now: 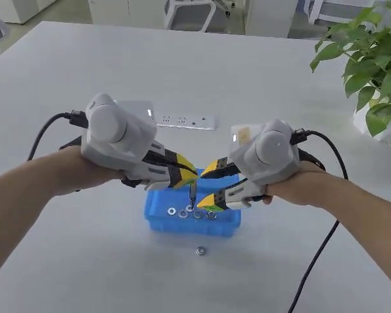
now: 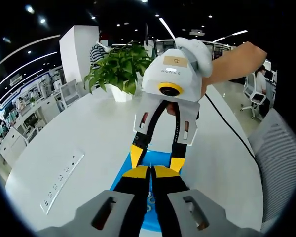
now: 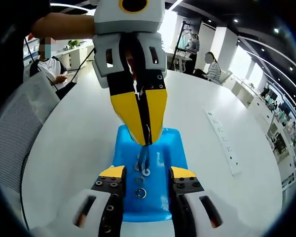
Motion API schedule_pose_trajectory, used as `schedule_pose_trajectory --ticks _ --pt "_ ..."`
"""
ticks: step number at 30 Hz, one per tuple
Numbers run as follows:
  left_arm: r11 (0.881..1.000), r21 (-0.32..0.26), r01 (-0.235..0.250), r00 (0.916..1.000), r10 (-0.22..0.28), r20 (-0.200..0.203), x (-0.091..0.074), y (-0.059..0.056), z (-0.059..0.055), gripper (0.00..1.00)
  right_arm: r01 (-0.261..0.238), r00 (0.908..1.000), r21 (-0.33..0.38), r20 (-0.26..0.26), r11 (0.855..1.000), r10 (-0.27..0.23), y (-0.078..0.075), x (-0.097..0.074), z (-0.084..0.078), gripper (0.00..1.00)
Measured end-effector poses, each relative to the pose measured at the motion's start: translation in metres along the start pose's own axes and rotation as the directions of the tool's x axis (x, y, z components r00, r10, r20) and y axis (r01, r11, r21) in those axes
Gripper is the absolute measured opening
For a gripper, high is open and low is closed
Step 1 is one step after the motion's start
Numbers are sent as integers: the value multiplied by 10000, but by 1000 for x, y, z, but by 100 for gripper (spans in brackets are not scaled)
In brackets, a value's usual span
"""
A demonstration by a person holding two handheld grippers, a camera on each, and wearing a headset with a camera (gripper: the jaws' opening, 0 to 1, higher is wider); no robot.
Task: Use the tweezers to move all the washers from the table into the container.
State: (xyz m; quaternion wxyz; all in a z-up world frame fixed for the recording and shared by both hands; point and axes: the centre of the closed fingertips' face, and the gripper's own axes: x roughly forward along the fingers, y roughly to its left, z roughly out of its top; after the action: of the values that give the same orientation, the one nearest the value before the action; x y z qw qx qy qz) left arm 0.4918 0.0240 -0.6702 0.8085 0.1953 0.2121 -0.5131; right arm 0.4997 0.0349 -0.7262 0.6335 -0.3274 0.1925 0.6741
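Over the blue container [image 1: 182, 227], the left gripper [image 1: 188, 176] pinches tweezers [image 1: 193, 194] — right gripper [image 1: 205, 189] agape, one washer [image 1: 200, 250] beyond the rim.

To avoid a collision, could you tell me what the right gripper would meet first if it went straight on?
Probably the tweezers held in the left gripper, hanging over the blue container; the right gripper points at them, though depth is unclear.

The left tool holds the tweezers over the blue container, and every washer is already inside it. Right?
Not quite: one washer lies on the table in front of the container, per the head view. The left tool does hold the tweezers.
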Motion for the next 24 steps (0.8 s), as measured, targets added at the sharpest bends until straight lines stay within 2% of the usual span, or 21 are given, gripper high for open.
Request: schedule_pose_trajectory --ticks 9,20,24 --pt "9999 124 -47 10000 46 60 -8 -3 16 5 482 9987 400 127 9980 -487 3 -18 1 42" --pt "9996 261 -78 9999 76 96 -18 -12 34 5 953 9954 1072 -62 9897 -952 15 -38 -11 52" --pt "9996 266 -71 10000 70 47 -20 -15 38 5 1164 9932 1453 -151 9825 -1155 20 -45 -15 55"
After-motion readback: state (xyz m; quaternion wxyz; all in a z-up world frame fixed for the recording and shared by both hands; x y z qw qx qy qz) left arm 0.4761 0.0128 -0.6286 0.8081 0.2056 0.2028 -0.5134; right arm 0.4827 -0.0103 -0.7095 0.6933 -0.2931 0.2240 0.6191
